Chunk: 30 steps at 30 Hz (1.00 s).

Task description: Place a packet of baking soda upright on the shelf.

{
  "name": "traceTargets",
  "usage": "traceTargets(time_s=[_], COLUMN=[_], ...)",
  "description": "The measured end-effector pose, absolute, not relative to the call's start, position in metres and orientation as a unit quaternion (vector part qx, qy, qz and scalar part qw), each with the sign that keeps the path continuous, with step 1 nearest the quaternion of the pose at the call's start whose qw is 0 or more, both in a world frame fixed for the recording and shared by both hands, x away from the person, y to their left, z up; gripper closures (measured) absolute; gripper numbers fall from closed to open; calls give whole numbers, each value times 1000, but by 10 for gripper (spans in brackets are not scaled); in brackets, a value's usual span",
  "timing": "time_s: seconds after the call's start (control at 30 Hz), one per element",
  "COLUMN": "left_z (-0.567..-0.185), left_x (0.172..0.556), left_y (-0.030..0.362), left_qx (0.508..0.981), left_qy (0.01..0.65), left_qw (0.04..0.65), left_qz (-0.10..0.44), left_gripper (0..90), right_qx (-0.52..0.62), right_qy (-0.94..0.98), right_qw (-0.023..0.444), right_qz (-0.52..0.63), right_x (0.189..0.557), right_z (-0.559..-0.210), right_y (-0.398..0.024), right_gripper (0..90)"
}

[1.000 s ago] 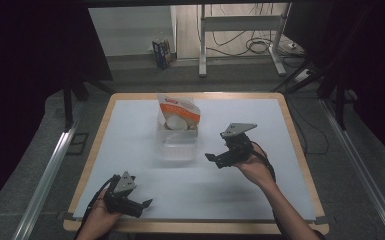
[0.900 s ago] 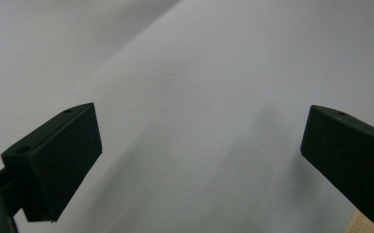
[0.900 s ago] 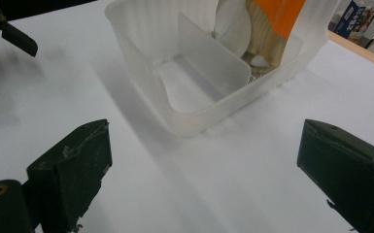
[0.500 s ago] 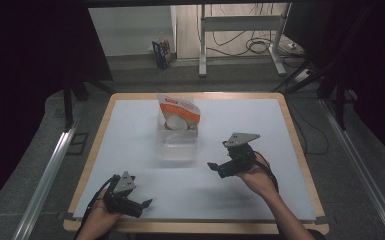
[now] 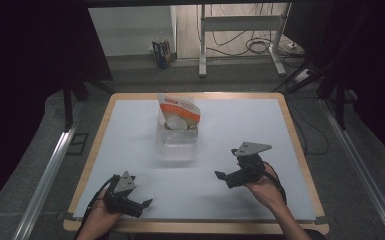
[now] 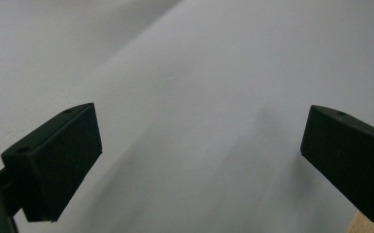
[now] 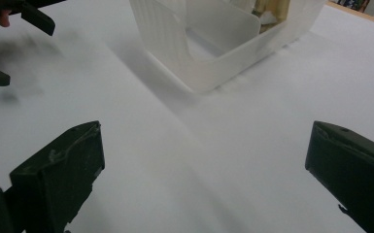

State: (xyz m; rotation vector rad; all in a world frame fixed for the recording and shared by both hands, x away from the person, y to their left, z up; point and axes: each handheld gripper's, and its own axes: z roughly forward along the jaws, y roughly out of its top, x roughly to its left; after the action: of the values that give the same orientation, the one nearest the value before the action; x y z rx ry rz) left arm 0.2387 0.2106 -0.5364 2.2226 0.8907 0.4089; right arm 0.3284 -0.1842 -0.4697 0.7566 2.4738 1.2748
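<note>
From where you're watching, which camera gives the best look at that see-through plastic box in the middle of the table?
The high view: the whole clear box shows, with an orange-and-white pouch standing at its far end. The right gripper view shows its near corner and walls up close, cut off at the top. The left gripper view faces bare white tabletop.

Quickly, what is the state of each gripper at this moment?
Left gripper: open, holding nothing, over the white table sheet.
Right gripper: open, holding nothing.

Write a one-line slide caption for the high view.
Person holds two open grippers, left and right, over a white table, near a clear bin holding a bag.
</note>
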Motion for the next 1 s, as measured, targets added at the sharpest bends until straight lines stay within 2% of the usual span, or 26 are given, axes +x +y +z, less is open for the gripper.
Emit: traceTargets(time_s=[1.0], left_z=[-537], left_x=[239], left_y=[209], left_qx=[859], left_qy=[344], left_qw=[345], left_qz=[159], left_gripper=[12], right_qx=[296], right_qy=[843], right_qw=[168], right_qz=[417], right_x=[288], right_z=[-473], right_y=[-234], right_gripper=[18])
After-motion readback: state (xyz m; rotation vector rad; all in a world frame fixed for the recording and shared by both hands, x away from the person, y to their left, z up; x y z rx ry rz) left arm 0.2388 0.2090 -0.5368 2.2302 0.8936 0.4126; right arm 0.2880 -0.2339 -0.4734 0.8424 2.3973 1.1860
